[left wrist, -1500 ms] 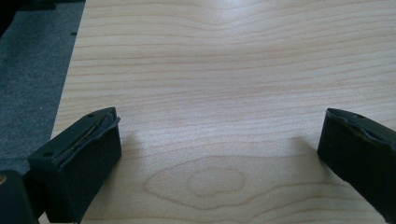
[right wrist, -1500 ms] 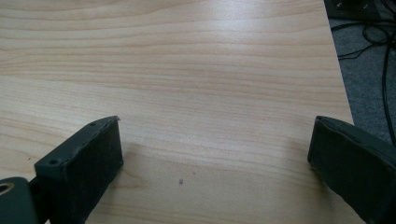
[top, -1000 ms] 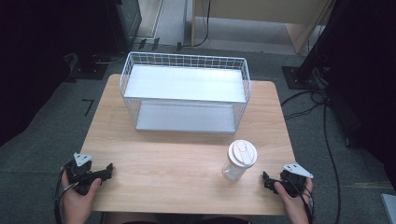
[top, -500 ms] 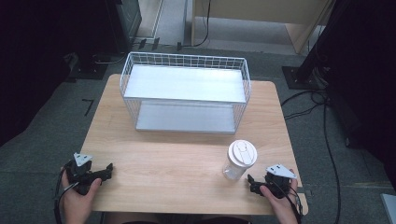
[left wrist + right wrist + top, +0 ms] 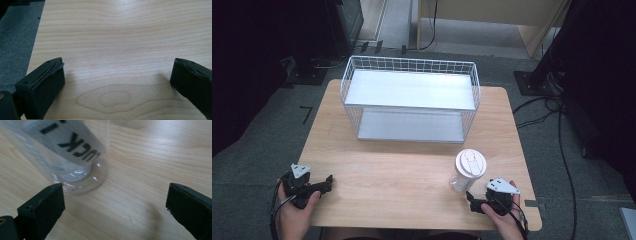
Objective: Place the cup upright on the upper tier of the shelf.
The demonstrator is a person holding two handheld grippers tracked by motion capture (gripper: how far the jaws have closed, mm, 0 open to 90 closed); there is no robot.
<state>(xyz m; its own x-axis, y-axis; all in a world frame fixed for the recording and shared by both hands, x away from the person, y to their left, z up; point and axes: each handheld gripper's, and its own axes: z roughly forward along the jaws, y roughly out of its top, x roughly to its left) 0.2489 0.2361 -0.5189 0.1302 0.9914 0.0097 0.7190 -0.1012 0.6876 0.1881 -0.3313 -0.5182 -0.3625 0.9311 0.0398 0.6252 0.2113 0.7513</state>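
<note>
A clear plastic cup point(image 5: 468, 171) with a white lid stands upright on the wooden table point(image 5: 402, 170), near its front right. My right gripper point(image 5: 473, 199) lies just in front of the cup, open, pointing left. Seen from the right gripper view, the cup's base point(image 5: 77, 173) with a white label and black letters sits just beyond the gap, toward the left jaw, with nothing between the jaws. At the front left corner of the table my left gripper point(image 5: 328, 183) stays open, and in the left gripper view its jaws frame bare wood point(image 5: 117, 75).
A white wire basket point(image 5: 409, 102) with a flat shelf on top and an open front stands at the back middle of the table. Grey carpet, cables and dark stands surround the table. The table edge lies close to the left gripper's left jaw.
My right gripper has moved left along the front edge, from the front right corner to just in front of the cup. The left gripper and the cup have stayed put.
</note>
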